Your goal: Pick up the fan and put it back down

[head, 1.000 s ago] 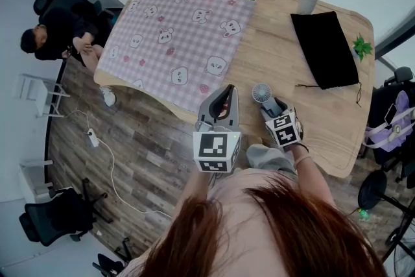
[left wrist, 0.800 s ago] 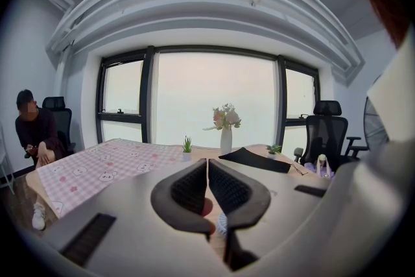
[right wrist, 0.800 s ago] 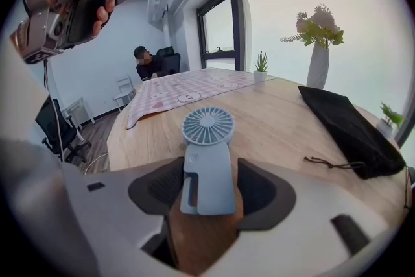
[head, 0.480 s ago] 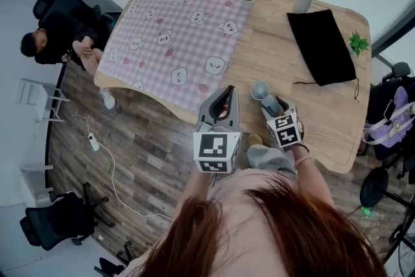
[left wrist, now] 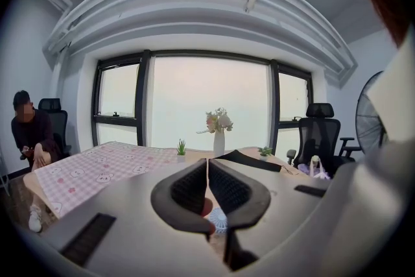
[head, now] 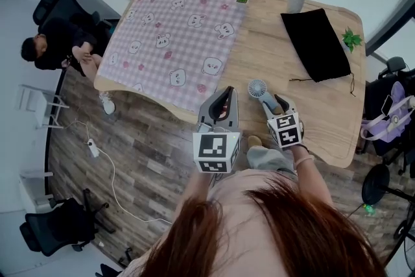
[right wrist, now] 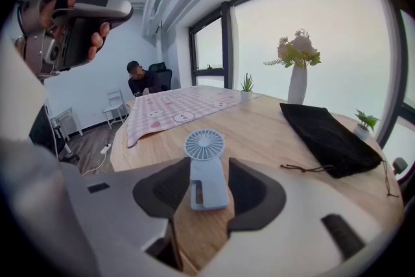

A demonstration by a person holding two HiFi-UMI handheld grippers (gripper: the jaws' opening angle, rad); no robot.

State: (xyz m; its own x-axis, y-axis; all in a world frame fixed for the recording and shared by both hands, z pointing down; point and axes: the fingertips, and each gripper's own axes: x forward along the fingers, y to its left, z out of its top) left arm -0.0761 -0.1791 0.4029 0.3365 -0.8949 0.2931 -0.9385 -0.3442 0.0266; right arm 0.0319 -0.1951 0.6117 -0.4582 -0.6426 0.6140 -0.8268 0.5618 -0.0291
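Our right gripper (right wrist: 209, 172) has just been closing its jaws onto the small pale-blue handheld fan (right wrist: 205, 144) by the light wooden table's (head: 259, 42) near edge. We judge this the pick-up. Next we lift, then set it down gently. The left gripper (left wrist: 207, 168) is closed and empty.

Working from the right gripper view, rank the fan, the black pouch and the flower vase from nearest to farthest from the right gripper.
1. fan: between the jaws of the right gripper, which have just been closing on its handle.
2. black pouch: lying flat on the table, ahead and to the right.
3. flower vase: upright near the far table edge, beyond the pouch.
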